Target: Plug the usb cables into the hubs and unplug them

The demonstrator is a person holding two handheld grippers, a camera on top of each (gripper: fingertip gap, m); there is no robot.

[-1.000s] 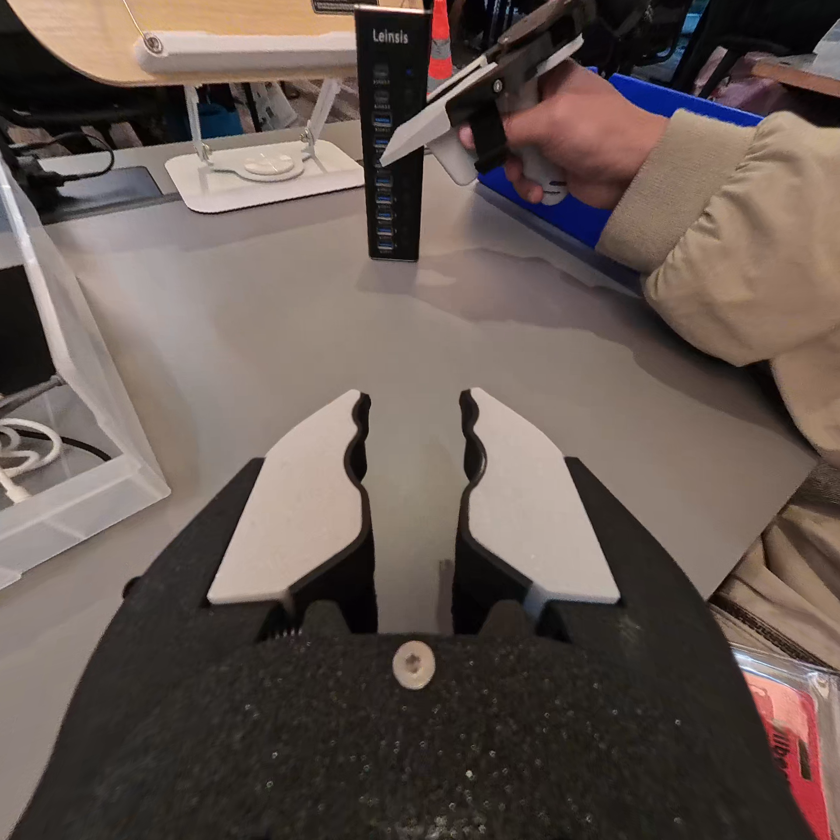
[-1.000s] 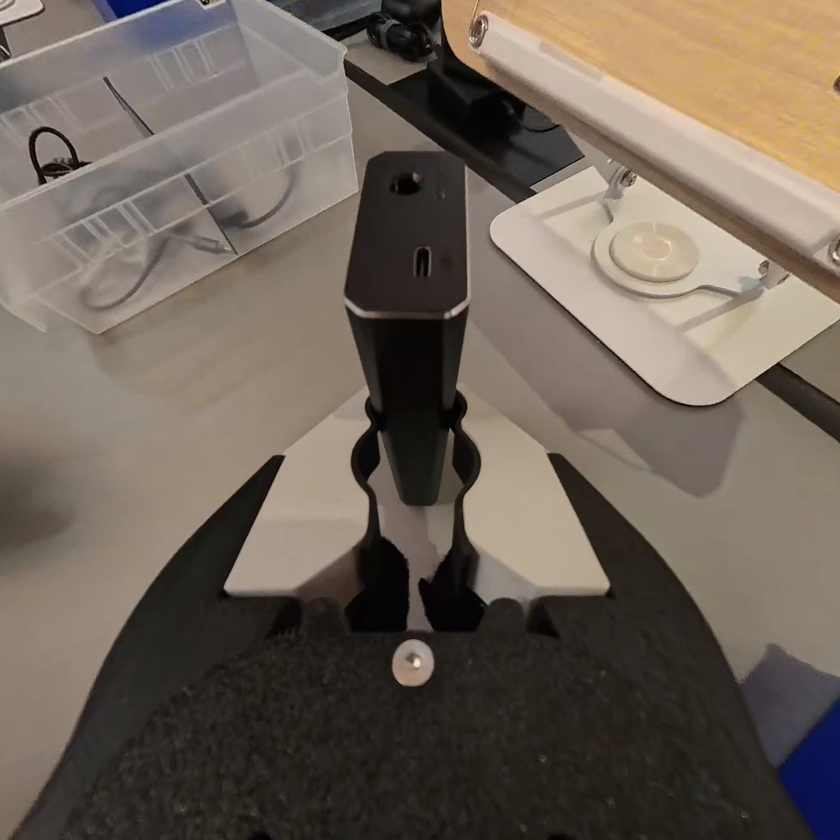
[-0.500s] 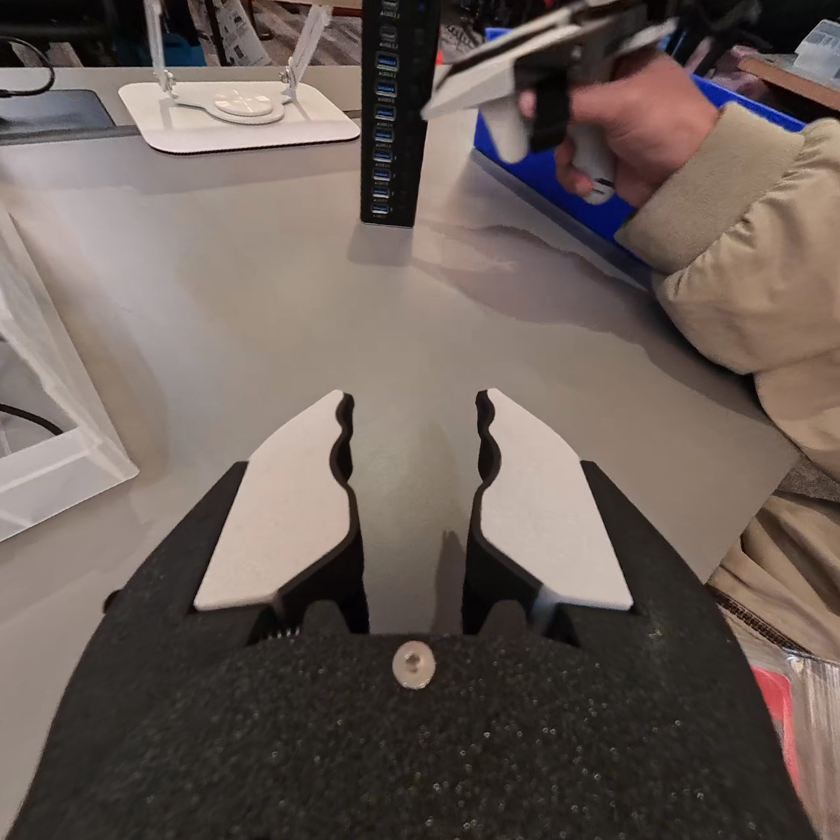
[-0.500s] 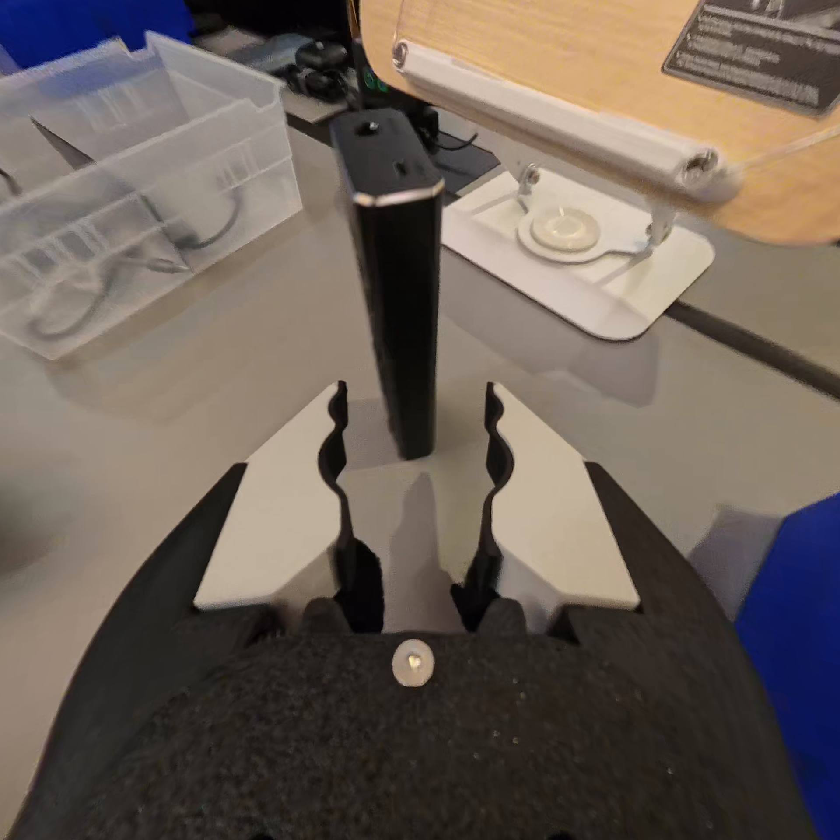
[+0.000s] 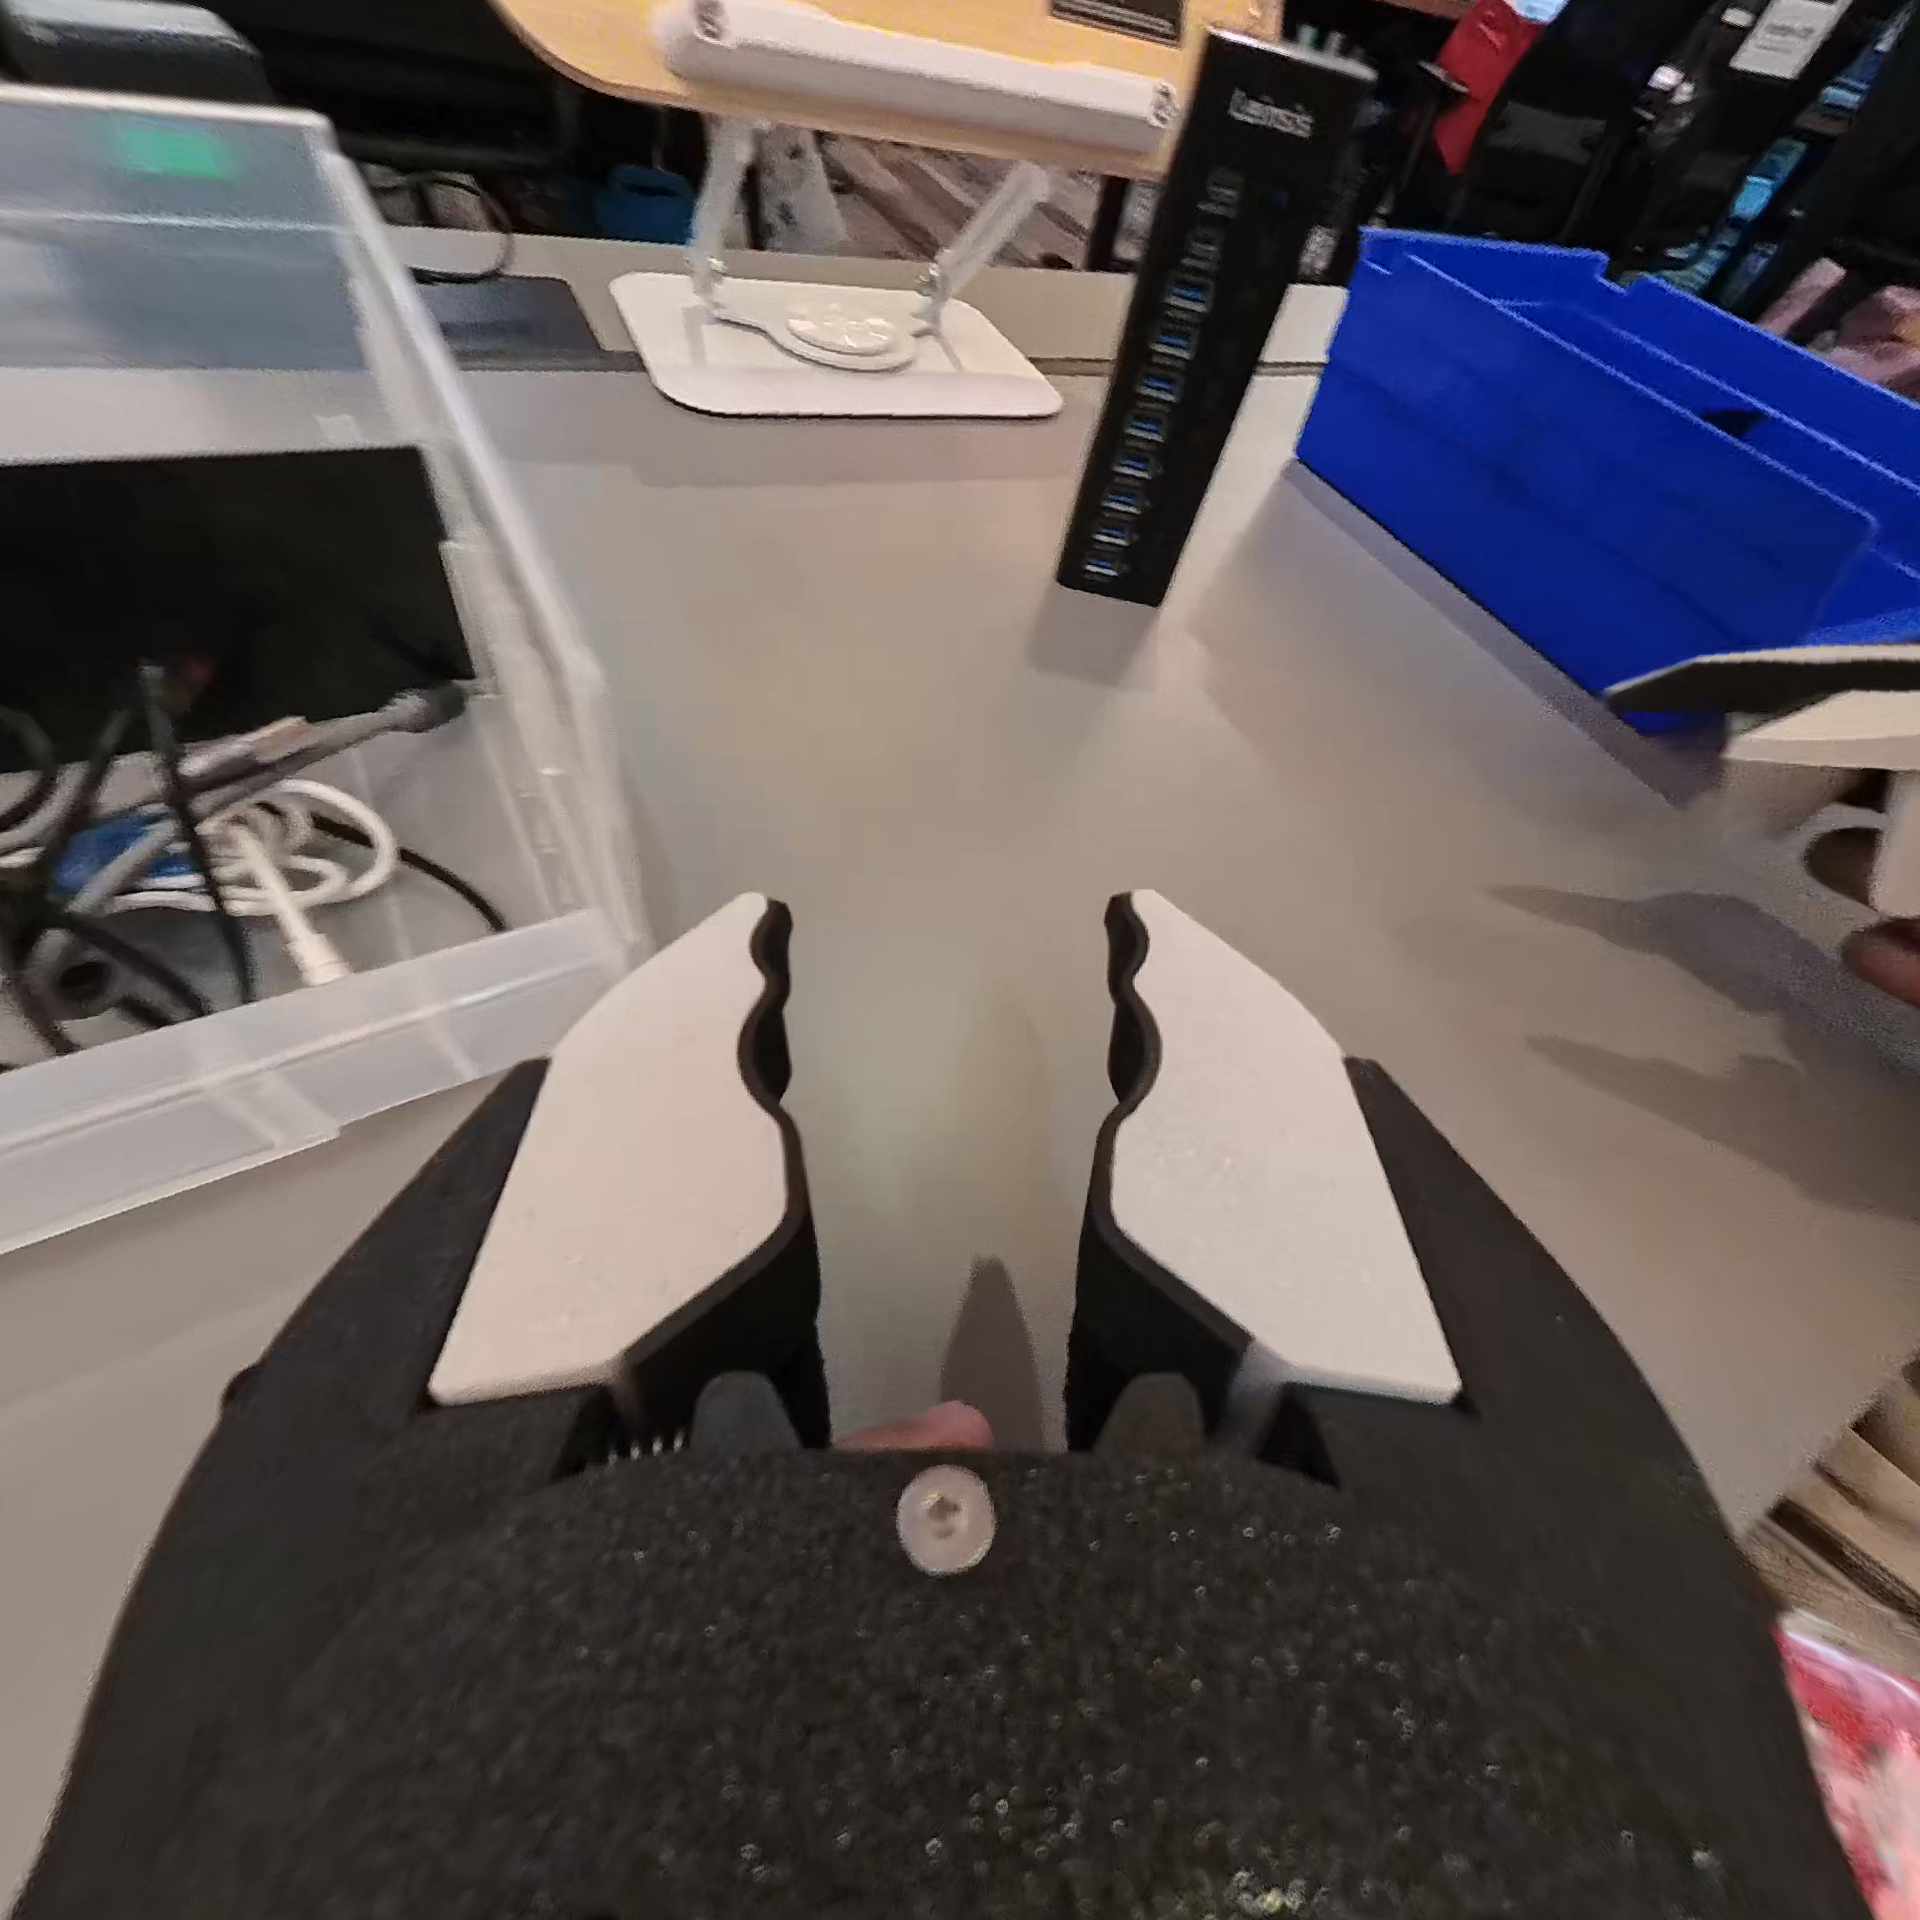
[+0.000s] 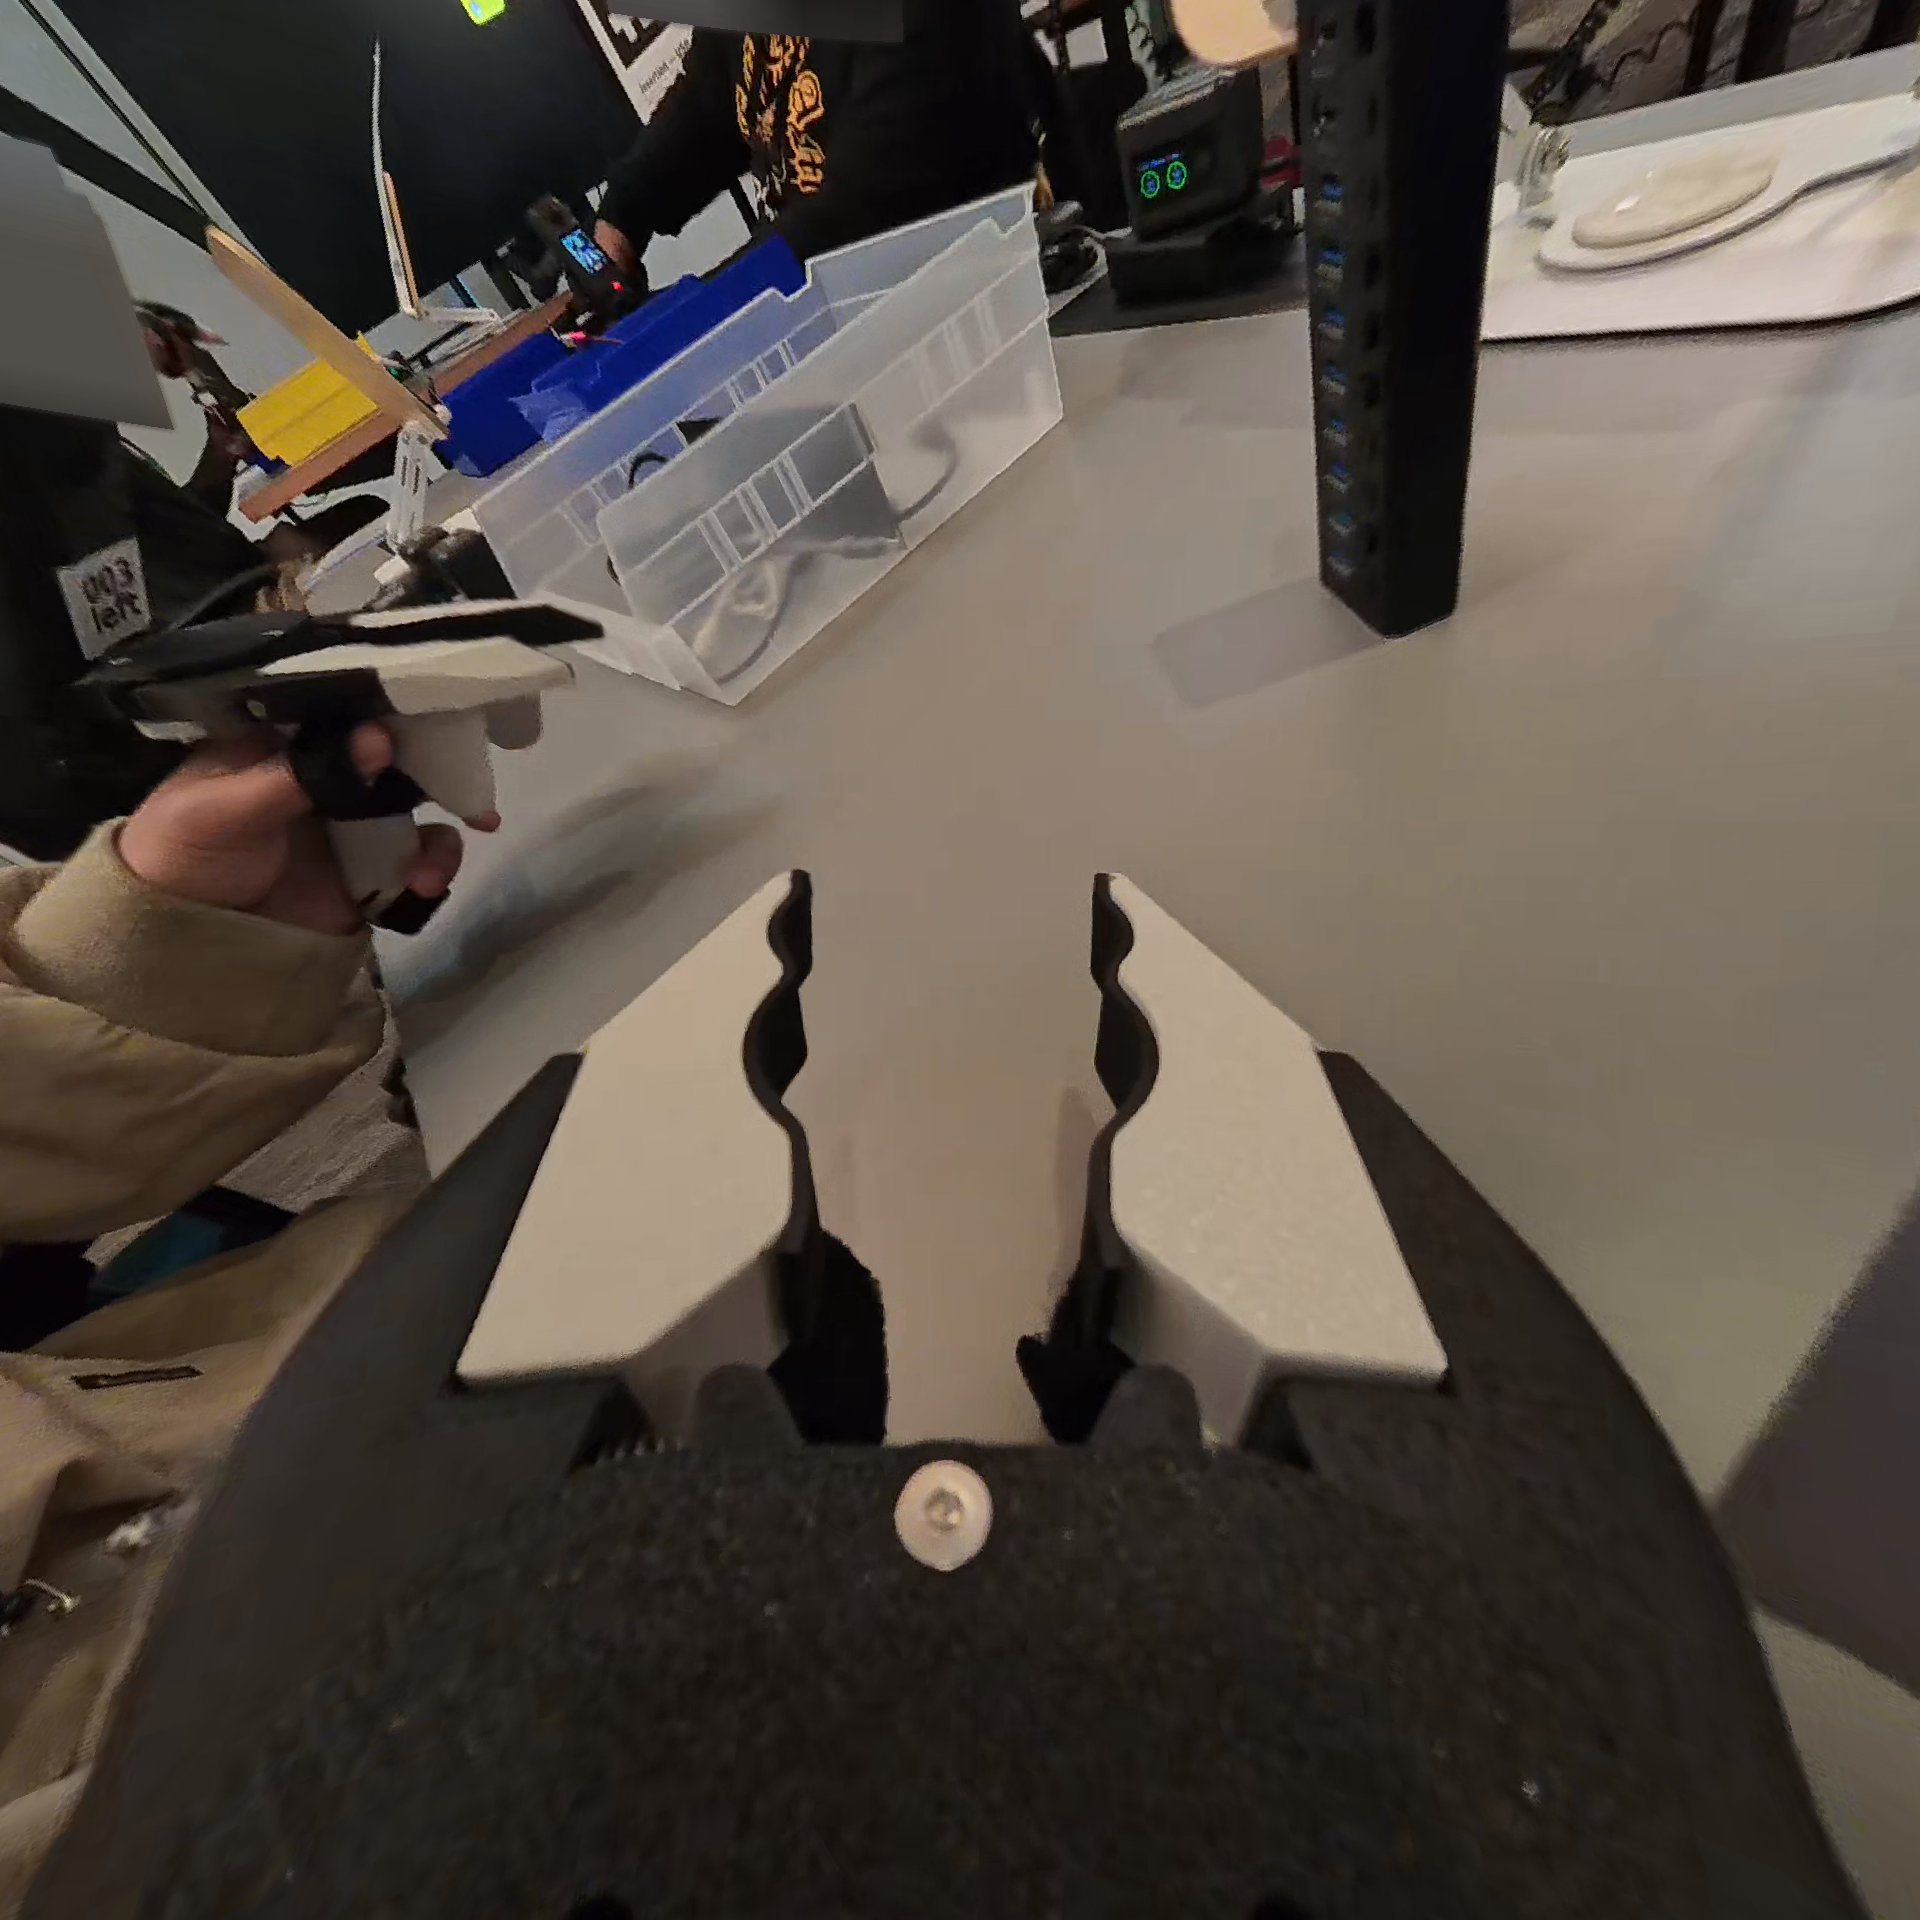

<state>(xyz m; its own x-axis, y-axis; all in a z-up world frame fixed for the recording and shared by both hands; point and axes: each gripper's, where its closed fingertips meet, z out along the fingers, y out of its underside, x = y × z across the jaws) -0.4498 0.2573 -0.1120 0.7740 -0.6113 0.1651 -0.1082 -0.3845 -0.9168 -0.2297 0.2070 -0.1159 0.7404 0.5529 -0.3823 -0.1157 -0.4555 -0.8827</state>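
A tall black USB hub point(image 5: 1195, 343) stands upright on the grey table point(image 5: 935, 727), with a column of blue ports down its front. It also shows in the right wrist view point(image 6: 1387, 332) at the upper right. My left gripper point(image 5: 943, 914) is open with nothing between its fingers, low over the table well short of the hub. My right gripper point(image 6: 948, 894) is open with nothing between its fingers, pulled back from the hub. Several cables point(image 5: 239, 842), white and black, lie in a clear plastic bin point(image 5: 343, 1049) at the left.
A blue bin point(image 5: 1600, 468) stands right of the hub. A white stand base point(image 5: 831, 353) with a wooden board above it sits behind. The clear bin point(image 6: 831, 436) shows left of the hub in the right wrist view. A person's hand and beige sleeve point(image 6: 187, 997) hold the left gripper.
My right gripper let go of the hub, opened wide and drew back to the right. My left gripper opened wider and swung toward the clear bin.
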